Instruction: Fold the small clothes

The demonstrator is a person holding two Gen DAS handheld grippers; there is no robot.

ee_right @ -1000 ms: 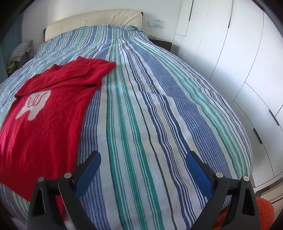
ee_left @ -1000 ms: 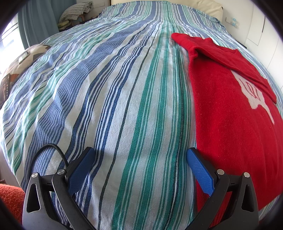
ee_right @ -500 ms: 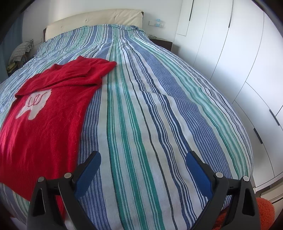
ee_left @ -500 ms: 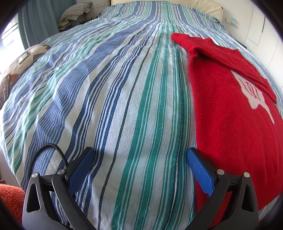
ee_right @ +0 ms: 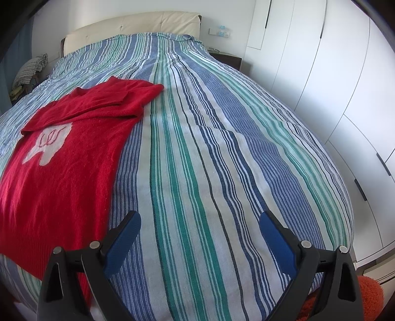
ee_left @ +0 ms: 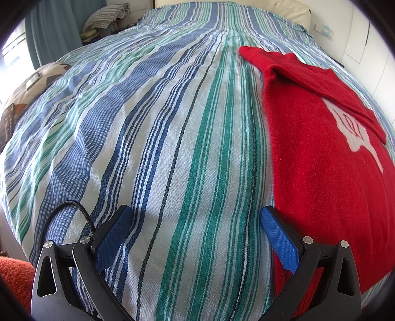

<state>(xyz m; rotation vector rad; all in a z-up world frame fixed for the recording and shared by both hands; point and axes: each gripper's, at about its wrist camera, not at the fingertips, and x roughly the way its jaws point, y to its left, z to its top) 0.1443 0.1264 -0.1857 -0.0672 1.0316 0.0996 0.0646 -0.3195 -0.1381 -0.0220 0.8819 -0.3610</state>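
A red knitted sweater (ee_left: 321, 158) with a white motif lies flat on the striped bedspread (ee_left: 160, 138), its sleeves folded across the chest. It fills the right side of the left wrist view and the left side of the right wrist view, where the sweater (ee_right: 61, 172) reaches the bed's near edge. My left gripper (ee_left: 195, 219) hangs open over bare bedspread, its right finger at the sweater's left edge. My right gripper (ee_right: 200, 224) is open too, over the stripes just right of the sweater. Neither holds anything.
The bedspread (ee_right: 222, 148) covers the whole bed up to a cream headboard (ee_right: 133, 27). White wardrobe doors (ee_right: 333, 86) stand to the right. A patterned cushion (ee_left: 32, 81) lies at the left edge. Folded cloth (ee_left: 106, 14) is piled on a far-left stand. An orange rug (ee_right: 370, 293) shows below.
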